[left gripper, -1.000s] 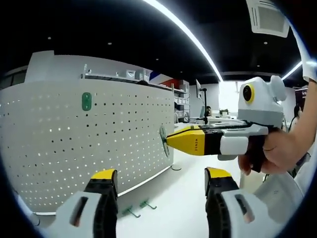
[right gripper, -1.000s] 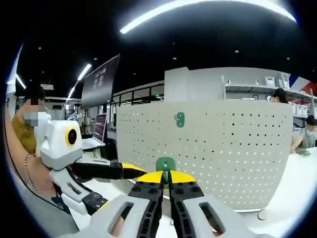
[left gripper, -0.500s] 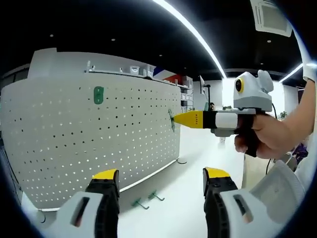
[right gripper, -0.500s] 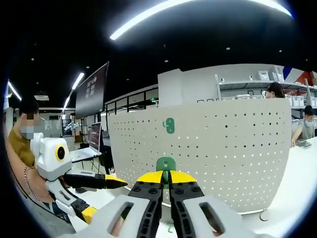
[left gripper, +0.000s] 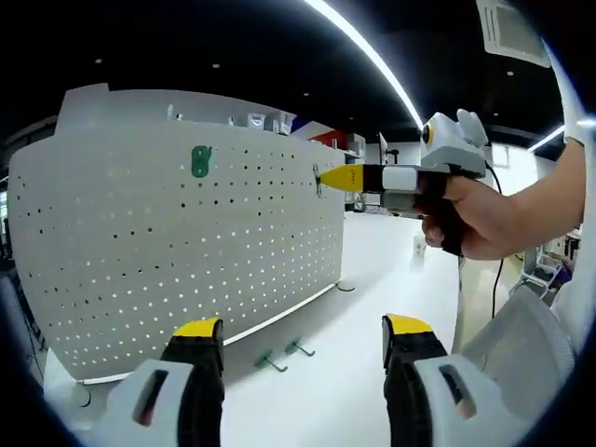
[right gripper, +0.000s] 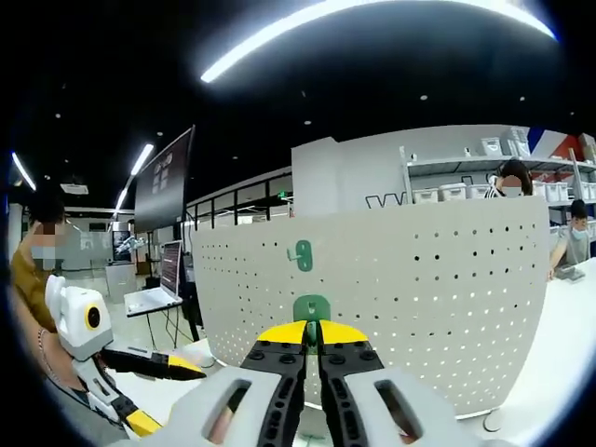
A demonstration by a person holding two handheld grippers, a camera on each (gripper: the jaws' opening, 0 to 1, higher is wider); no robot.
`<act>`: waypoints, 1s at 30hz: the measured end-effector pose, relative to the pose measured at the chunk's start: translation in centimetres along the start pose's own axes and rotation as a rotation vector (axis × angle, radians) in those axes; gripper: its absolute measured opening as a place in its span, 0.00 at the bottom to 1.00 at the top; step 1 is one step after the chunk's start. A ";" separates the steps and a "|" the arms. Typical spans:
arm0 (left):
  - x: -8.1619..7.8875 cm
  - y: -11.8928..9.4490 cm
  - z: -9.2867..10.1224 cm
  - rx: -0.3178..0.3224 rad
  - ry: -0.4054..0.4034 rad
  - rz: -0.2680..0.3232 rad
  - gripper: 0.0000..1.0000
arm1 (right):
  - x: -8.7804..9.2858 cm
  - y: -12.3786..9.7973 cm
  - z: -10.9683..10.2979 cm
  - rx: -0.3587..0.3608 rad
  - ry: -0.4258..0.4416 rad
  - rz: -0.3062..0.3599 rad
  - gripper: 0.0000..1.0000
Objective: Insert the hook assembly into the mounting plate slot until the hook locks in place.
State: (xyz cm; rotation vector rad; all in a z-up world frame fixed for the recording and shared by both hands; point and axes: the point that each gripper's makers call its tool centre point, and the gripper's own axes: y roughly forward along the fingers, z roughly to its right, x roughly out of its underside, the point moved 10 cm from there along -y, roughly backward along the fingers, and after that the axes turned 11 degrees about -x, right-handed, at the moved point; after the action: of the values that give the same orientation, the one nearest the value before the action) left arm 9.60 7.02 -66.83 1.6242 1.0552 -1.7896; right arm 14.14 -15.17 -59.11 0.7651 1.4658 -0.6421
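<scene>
A white perforated mounting board (left gripper: 186, 242) stands upright on the table, with one green hook (left gripper: 200, 160) fixed in it near the top. My right gripper (left gripper: 321, 179) comes in from the right, held by a hand, and is shut on a second green hook (right gripper: 311, 307) whose plate points at the board (right gripper: 419, 279). The mounted hook (right gripper: 301, 254) sits just above and left of the held one in the right gripper view. My left gripper (left gripper: 303, 331) stands open and holds nothing, low in front of the board. It also shows as the left gripper (right gripper: 140, 372) at the lower left.
Two spare green hooks (left gripper: 270, 359) (left gripper: 300, 348) lie on the white tabletop (left gripper: 354, 372) at the board's foot. A person (right gripper: 37, 270) stands at the left. Other people (right gripper: 510, 177) are beyond the board by shelves. A laptop (right gripper: 154, 296) sits at the back left.
The right gripper with its hook now sits higher against the board and looks smaller in the left gripper view. The left gripper has dropped lower and farther off in the right gripper view.
</scene>
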 end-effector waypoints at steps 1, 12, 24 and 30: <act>0.1 -0.1 0.0 -0.002 0.003 -0.004 0.71 | -0.1 0.1 0.1 0.002 0.001 0.002 0.01; 1.1 -1.1 -0.7 0.004 0.002 -0.033 0.73 | -1.1 1.4 1.5 0.012 -0.005 0.030 0.01; 2.1 -2.2 -1.5 0.015 0.024 -0.053 0.74 | -1.9 3.2 2.3 0.025 -0.011 0.054 0.01; 2.8 -2.8 -2.1 0.023 -0.006 -0.056 0.76 | -2.3 4.1 2.9 0.030 -0.001 0.068 0.01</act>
State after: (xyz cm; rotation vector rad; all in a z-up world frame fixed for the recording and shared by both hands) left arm 8.20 10.72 -68.93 1.6165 1.0906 -1.8486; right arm 19.11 -15.11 -56.66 0.8342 1.4257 -0.6135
